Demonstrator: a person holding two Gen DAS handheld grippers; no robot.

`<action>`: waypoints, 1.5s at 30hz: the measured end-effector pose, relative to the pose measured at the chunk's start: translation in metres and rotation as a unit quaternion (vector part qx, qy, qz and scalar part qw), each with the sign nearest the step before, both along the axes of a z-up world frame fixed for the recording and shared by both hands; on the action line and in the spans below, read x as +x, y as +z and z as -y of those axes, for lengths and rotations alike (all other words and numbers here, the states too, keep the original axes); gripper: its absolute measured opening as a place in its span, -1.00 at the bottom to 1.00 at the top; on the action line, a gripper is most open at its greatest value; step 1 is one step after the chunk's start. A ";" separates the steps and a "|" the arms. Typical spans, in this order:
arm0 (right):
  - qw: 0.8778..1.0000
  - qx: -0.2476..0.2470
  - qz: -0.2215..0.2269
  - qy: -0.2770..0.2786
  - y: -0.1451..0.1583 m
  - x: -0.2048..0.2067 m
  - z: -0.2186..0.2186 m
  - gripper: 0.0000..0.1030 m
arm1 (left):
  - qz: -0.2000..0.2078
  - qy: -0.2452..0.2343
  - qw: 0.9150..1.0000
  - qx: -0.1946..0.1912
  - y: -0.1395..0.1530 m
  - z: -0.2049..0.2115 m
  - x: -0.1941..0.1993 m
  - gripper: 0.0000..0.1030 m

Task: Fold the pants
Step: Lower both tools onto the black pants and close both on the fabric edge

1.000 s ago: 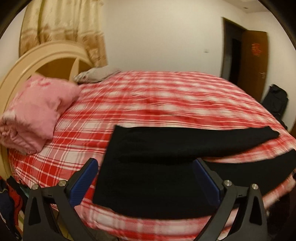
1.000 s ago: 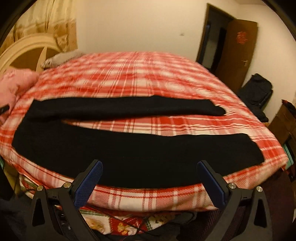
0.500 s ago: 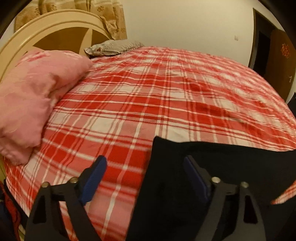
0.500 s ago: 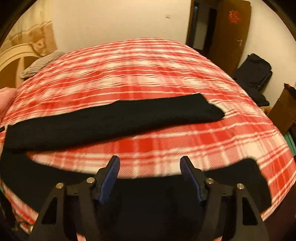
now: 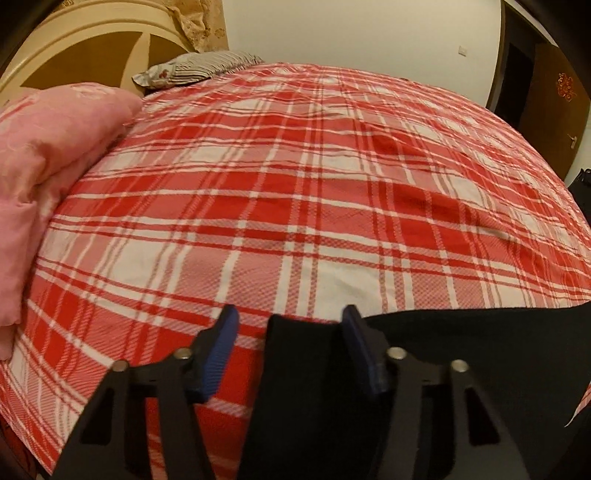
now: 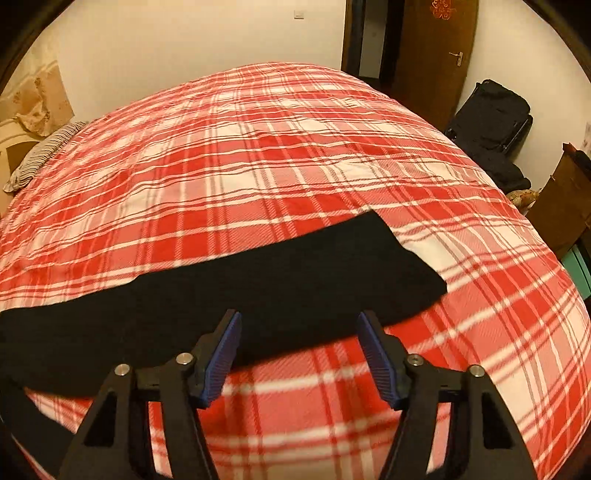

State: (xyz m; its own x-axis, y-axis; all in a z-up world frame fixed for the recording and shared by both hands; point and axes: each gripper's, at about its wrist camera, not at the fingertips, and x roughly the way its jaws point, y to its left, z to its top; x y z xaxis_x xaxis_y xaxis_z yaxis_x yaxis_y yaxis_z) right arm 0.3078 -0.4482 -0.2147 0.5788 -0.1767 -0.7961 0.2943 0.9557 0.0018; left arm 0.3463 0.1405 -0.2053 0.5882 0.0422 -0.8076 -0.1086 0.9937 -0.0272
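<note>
Black pants [image 6: 258, 288] flat on plaid bed [image 5: 295, 203]. Left gripper [image 5: 288, 328]: jaws closing, half-wide, astride the waist corner. Right gripper [image 6: 299, 332]: jaws closing, half-wide, above a leg.

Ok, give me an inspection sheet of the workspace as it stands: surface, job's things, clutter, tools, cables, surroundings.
Surface: bed with red plaid sheet, lightly creased.
Job's things: black pants lying flat, unfolded; one leg end in right view.
Clutter: pink quilt, striped pillow by headboard.
Tools: left tool has been closing, straddles a pants corner, pads not pressing; right tool has been closing, over pants edge, not gripping.
Cables: nothing seen.
Surroundings: wooden door, black bag, curtain.
</note>
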 end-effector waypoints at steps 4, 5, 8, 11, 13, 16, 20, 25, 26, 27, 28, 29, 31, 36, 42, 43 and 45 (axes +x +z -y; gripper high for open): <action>1.000 0.010 -0.007 -0.013 -0.007 0.014 0.015 0.20 | -0.003 -0.010 1.000 -0.005 -0.001 0.005 0.002 -0.17; 1.000 0.013 -0.007 -0.018 -0.009 0.017 0.019 0.19 | -0.002 -0.011 1.000 -0.003 0.000 0.006 0.002 -0.19; 0.999 0.018 -0.012 -0.029 -0.012 0.022 0.033 0.19 | 0.000 -0.014 1.000 -0.006 0.001 0.005 0.000 -0.25; 0.999 0.028 -0.014 -0.031 -0.015 0.031 0.045 0.19 | 0.001 -0.020 1.000 0.003 0.001 0.007 -0.001 -0.26; 0.999 0.037 -0.015 -0.028 -0.015 0.038 0.053 0.20 | 0.001 -0.023 1.000 0.011 -0.001 0.009 0.000 -0.26; 0.999 0.034 -0.015 -0.024 -0.014 0.049 0.061 0.20 | 0.003 -0.020 1.000 0.019 -0.002 0.010 0.002 -0.26; 0.999 0.030 -0.019 -0.037 -0.015 0.063 0.078 0.20 | 0.004 -0.016 1.000 0.023 -0.002 0.011 0.004 -0.26; 0.998 0.021 -0.029 -0.053 -0.020 0.082 0.103 0.20 | 0.004 -0.017 0.999 0.036 -0.003 0.013 0.005 -0.19; 0.998 0.017 -0.034 -0.056 -0.022 0.086 0.107 0.20 | 0.003 -0.017 0.999 0.038 -0.003 0.014 0.006 -0.19; 0.997 0.019 -0.038 -0.058 -0.025 0.090 0.112 0.20 | 0.002 -0.016 0.999 0.041 -0.004 0.014 0.007 -0.17; 0.997 0.025 -0.040 -0.057 -0.028 0.094 0.116 0.20 | 0.001 -0.015 0.999 0.043 -0.004 0.016 0.007 -0.17; 0.997 0.028 -0.041 -0.054 -0.031 0.097 0.119 0.20 | 0.000 -0.015 0.999 0.045 -0.004 0.016 0.008 -0.17; 0.997 0.036 -0.045 -0.049 -0.037 0.102 0.122 0.20 | 0.000 -0.017 0.999 0.051 -0.005 0.019 0.009 -0.16; 0.997 0.053 -0.046 -0.016 -0.044 0.104 0.116 -0.35 | -0.004 -0.010 0.999 0.036 -0.005 0.015 0.010 -0.19; 0.998 0.055 -0.042 -0.003 -0.037 0.098 0.111 -0.80 | -0.006 -0.012 1.000 0.013 -0.004 0.016 0.011 -0.70; 0.998 0.050 -0.038 -0.002 -0.034 0.095 0.109 -0.81 | -0.005 -0.012 1.000 0.010 -0.003 0.017 0.011 -0.71; 0.999 0.043 -0.028 -0.001 -0.026 0.090 0.106 -0.83 | -0.003 -0.012 1.000 0.003 -0.001 0.016 0.011 -0.73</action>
